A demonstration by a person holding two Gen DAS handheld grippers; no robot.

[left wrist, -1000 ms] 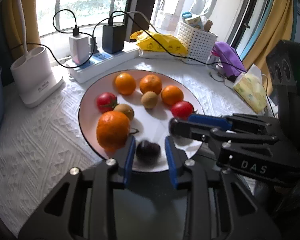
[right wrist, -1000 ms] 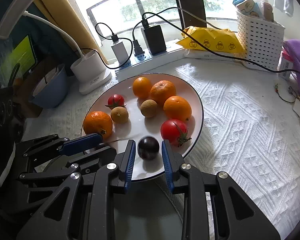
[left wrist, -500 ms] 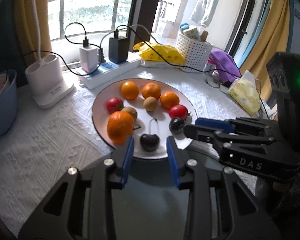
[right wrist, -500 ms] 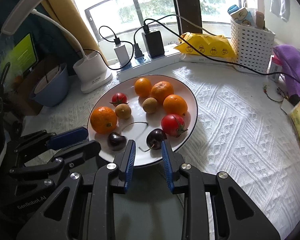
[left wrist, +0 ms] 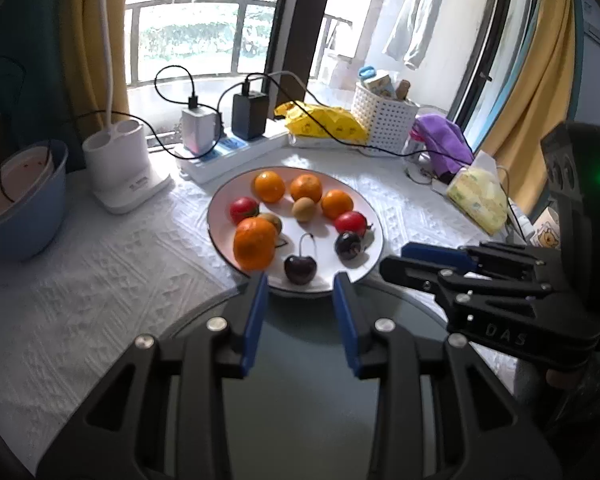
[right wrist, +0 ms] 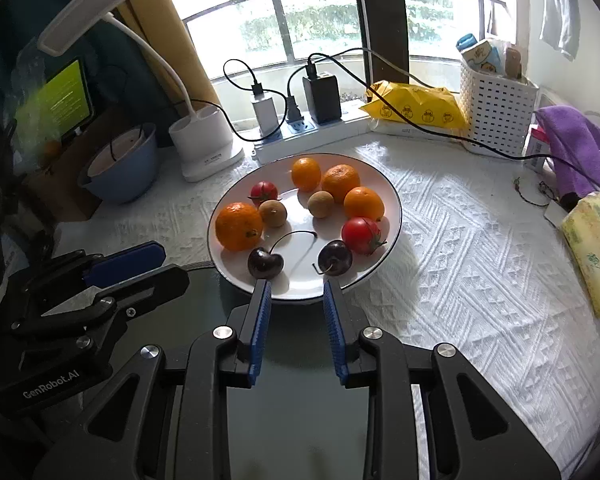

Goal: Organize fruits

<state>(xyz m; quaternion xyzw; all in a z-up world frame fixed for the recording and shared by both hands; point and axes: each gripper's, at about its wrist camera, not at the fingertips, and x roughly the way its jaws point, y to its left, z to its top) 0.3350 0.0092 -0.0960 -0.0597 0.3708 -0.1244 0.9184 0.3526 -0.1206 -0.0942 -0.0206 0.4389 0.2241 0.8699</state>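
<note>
A white plate (left wrist: pixel 220 208) (right wrist: pixel 388 196) holds several oranges, two red tomatoes (right wrist: pixel 361 235), two small brown fruits and two dark cherries. One cherry (left wrist: pixel 300 269) (right wrist: pixel 265 263) lies at the plate's near edge left, the other cherry (left wrist: pixel 348 245) (right wrist: pixel 335 258) to its right. My left gripper (left wrist: pixel 299 286) is open and empty, just short of the plate rim. My right gripper (right wrist: pixel 296 292) is open and empty, also at the near rim. Each gripper shows in the other's view, the right gripper (left wrist: pixel 432 260) and the left gripper (right wrist: pixel 132 266).
Behind the plate stand a power strip (right wrist: pixel 312 132) with chargers and cables, a white lamp base (right wrist: pixel 204 148), a blue bowl (right wrist: pixel 120 168), a yellow packet (right wrist: pixel 416 110), a white basket (right wrist: pixel 496 108), a purple cloth (right wrist: pixel 572 140) and a tissue pack (right wrist: pixel 592 240).
Both grippers have let go of their cherries and drawn back from the plate. The two cherries now lie on the plate's near side.
</note>
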